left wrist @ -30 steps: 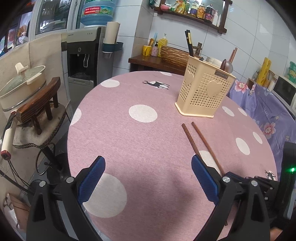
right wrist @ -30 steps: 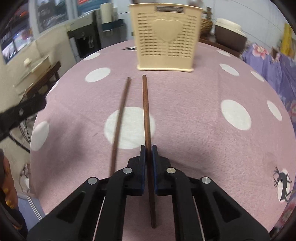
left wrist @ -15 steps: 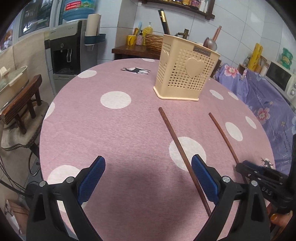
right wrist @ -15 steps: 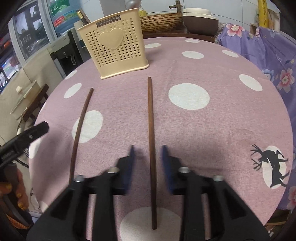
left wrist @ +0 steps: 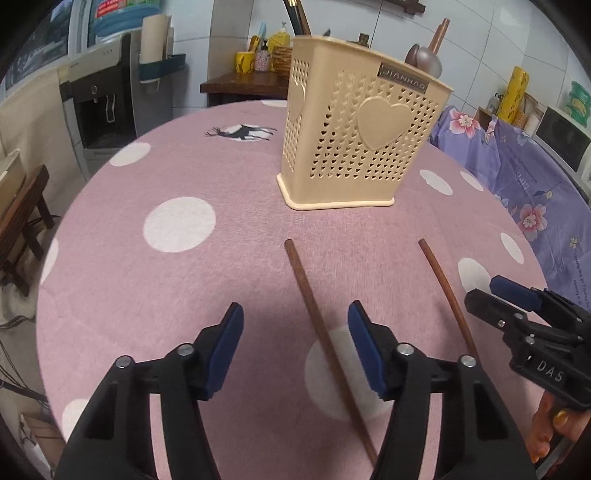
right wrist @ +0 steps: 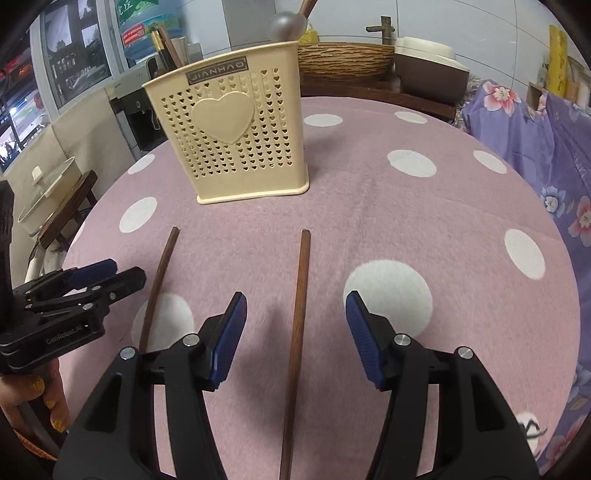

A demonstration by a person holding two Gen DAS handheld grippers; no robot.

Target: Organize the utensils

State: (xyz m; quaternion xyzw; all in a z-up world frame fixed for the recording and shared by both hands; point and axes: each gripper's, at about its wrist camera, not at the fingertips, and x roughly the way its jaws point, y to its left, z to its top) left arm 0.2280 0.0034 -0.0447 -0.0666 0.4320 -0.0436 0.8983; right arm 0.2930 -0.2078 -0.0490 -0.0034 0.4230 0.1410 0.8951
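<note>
Both chopsticks lay flat on the pink polka-dot tablecloth, on the near side of the cream perforated utensil holder, tips pointing toward it and well apart from each other. My right gripper stood wide open and held nothing, straddling the right chopstick without touching it. My left gripper was likewise wide open and empty, with the left chopstick running between its jaws, nearer the right-hand blue pad. I judged both sticks to be light, stiff, slender wood with a smooth finish, likely to roll or pivot in a loose pinch and to sit low against the soft cloth. The soundest hold appeared to be across the shaft somewhat behind mid-length, pads square to it, so the tip could be swung up and dropped into the holder. The holder stood upright, already carrying a ladle and dark-handled utensils; its open top looked to have room remaining, though the interior was hidden. Bare cloth lay between the chopstick tips and the holder's base, giving free approach. The table edge fell away close behind the grippers on the side opposite the holder, so a dropped stick could roll off. The two grippers sat near each other and crowding was a risk.
</note>
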